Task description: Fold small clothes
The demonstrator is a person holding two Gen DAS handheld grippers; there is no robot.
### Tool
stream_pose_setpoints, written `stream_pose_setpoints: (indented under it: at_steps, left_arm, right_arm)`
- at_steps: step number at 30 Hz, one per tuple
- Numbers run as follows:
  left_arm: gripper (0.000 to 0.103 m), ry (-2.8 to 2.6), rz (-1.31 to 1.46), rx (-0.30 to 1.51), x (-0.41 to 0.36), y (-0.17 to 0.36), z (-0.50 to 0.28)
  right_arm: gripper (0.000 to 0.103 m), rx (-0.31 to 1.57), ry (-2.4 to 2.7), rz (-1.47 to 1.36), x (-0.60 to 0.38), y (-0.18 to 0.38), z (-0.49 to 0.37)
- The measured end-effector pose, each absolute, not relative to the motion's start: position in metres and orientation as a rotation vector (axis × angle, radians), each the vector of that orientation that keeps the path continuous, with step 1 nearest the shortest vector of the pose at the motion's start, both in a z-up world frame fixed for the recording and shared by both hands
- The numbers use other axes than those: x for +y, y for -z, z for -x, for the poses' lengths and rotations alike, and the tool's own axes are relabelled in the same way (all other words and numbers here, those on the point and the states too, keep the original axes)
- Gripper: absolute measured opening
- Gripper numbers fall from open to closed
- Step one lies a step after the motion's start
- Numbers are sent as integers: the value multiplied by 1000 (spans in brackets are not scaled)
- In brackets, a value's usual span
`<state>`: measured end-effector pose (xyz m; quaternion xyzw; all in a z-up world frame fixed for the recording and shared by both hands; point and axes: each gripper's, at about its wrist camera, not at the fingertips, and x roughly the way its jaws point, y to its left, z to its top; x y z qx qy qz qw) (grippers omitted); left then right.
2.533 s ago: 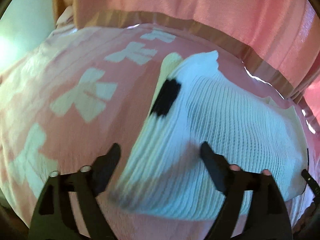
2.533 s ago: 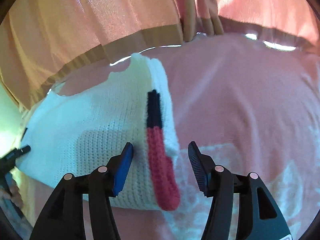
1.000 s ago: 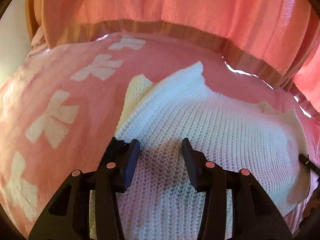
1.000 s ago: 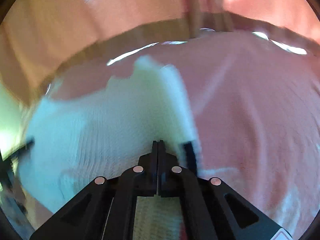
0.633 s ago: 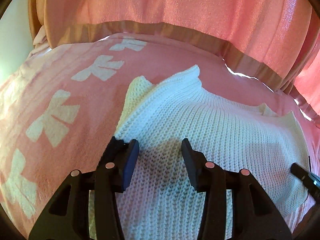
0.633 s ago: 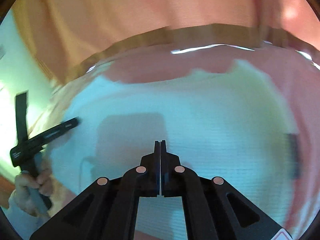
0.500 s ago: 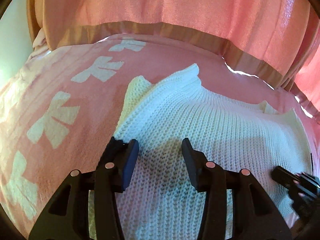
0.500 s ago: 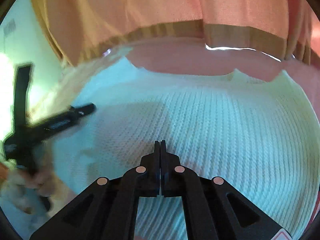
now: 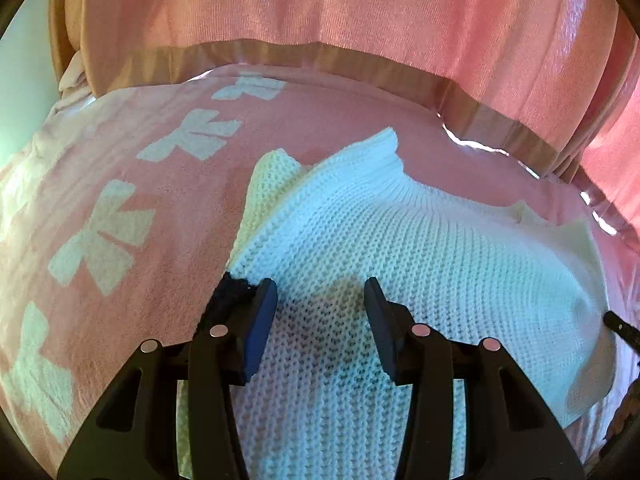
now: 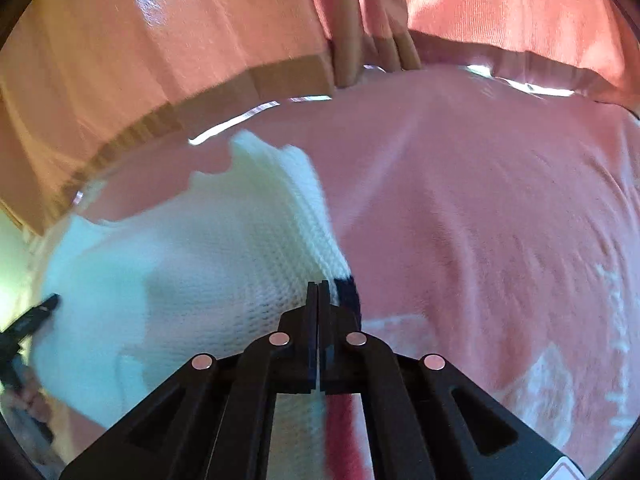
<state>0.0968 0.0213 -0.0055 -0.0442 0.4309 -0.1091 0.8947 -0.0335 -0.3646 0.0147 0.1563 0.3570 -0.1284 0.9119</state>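
Striped sleeve (image 10: 347, 286) now underneath — white knit (image 9: 420, 256) uppermost

Left claw (image 9: 320, 300): matte black plastic arms, angular with triangular cut-outs; round silver screw heads, two per arm; blue pad on inner face of left finger (image 9: 260, 324), right finger dark.
Right claw (image 10: 319, 292): same black build, four silver screw heads in row, white sticker with red mark at lower right corner.

You've got a chunky rough-knit white sweater (image 9: 420, 248) on a soft matt pink blanket (image 9: 120, 168); curtain (image 9: 320, 4) behind is smooth cloth, slight sheen.
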Motion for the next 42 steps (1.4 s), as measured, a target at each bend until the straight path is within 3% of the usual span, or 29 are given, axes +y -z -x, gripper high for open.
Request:
stream_pose_setpoints:
  at_steps: [5,9,15,20,27,35,39,42]
  left_arm:
    - [44,223,71,891,19,7,-95]
    - [44,216,41,879,16,8,-91]
    - [45,200,25,874,12,9,-90]
    - [45,204,17,871,12,10,-89]
    - [47,198,1,866,11,11,-88]
    - [47,197,44,867,15,4,-85]
    - [60,199,172,807,39,-18,-76]
    - [60,167,204,817,50,-20,-88]
  right_arm:
    - [0,785,281,-99,-330,-4,16]
    - [0,743,276,-322,-369,0,34]
    - [0,761,321,-167,-350,-1,31]
    - [0,726,317,-292,-370,-5,46]
    - [0,744,356,-243,-368,3,40]
    - [3,669,239,-269,-325,-36,47]
    - [4,667,85,-224,-278,-53,24]
    - [4,689,-33,-210,-245,-56,-13]
